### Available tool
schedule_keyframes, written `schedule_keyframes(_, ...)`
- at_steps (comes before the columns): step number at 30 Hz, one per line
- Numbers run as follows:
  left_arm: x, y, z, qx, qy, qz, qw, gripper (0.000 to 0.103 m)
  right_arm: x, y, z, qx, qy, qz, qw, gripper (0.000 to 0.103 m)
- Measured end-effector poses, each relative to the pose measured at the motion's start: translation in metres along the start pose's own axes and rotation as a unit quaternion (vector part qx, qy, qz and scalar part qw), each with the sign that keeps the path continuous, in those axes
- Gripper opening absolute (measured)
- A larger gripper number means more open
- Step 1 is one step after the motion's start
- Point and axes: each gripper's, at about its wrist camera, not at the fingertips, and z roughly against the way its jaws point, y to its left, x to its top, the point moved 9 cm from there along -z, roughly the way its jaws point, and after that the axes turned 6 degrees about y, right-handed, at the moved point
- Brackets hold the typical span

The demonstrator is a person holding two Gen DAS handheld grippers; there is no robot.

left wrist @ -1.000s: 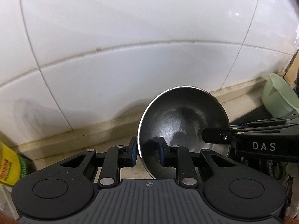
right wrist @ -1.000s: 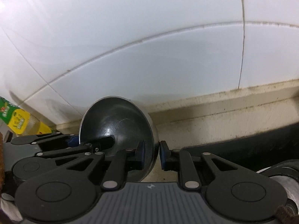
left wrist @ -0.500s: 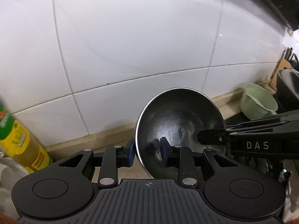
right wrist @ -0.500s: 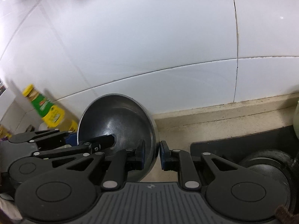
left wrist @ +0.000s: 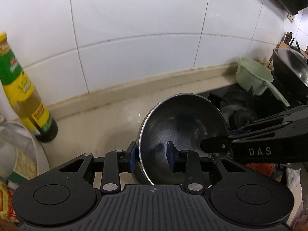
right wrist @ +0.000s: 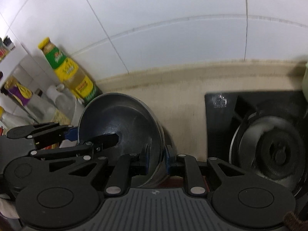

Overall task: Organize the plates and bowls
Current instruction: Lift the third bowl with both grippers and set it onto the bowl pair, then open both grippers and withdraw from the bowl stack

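- Jaws of our left gripper (left wrist: 152,156) have just been opening: the left blue pad sits against the outside of the steel bowl's (left wrist: 182,127) rim, while the right pad stands inside the bowl, clear of the wall, so the rim lies between them unpinched.
- Our right gripper (right wrist: 156,158) is clenched on the opposite side of the rim, one pad inside and one outside, both pressed to the metal.
- We hold the bowl tipped up on edge, its open mouth facing back toward the left wrist camera and its bottom turned toward the wall; it is round, so we name no long axis. Its hollow looks empty apart from reflections and the gripper fingers reaching in.
- The bowl is above the beige countertop (right wrist: 184,100), between the counter's left end and the black stove (right wrist: 221,115); whether its lower rim touches the counter is hidden behind the grippers.
- At the counter's left end, against the tiled wall (left wrist: 134,28), stands an upright oil bottle (left wrist: 23,96) with a yellow and green label, part full of amber liquid.
- At the counter's back edge beyond the stove, a pale green ladle-cup (left wrist: 252,75) lies tipped, its mouth toward us; we cannot tell its contents.
- On the stove sits a round burner (right wrist: 269,146).
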Motion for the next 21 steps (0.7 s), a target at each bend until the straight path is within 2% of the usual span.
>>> schedule_keyframes(3,-0.009,0.004,-0.009,-0.007,0.015,0.01,0.9998,0.038,-0.005,0.0,-0.011,-0.006,0.008,-0.001,1.0,0.022)
schedule_keyframes(5,-0.013,0.01,-0.011,0.004,0.014,0.013,0.9998,0.038,-0.008,0.001,-0.019,-0.011,0.025,-0.006,1.0,0.023)
schedule_keyframes(7,-0.017,0.017,-0.009,0.017,0.009,0.014,0.9997,0.038,-0.007,0.0,-0.016,-0.04,0.003,0.014,0.999,0.024)
schedule_keyframes(9,-0.02,0.022,-0.005,0.009,0.008,0.022,0.9997,0.038,-0.007,-0.006,-0.012,-0.059,-0.013,0.013,0.998,0.026)
schedule_keyframes(15,-0.032,0.023,0.01,-0.019,-0.007,0.036,0.9991,0.039,-0.016,-0.013,0.006,-0.057,-0.046,-0.006,0.997,0.027)
schedule_keyframes(18,-0.041,0.017,0.015,-0.021,-0.018,0.035,0.999,0.043,-0.028,-0.008,0.013,-0.066,-0.066,0.0,0.996,0.027)
schedule_keyframes(21,-0.049,0.011,0.02,-0.025,-0.032,0.039,0.9984,0.056,-0.039,-0.003,0.017,-0.073,-0.078,0.005,0.994,0.028)
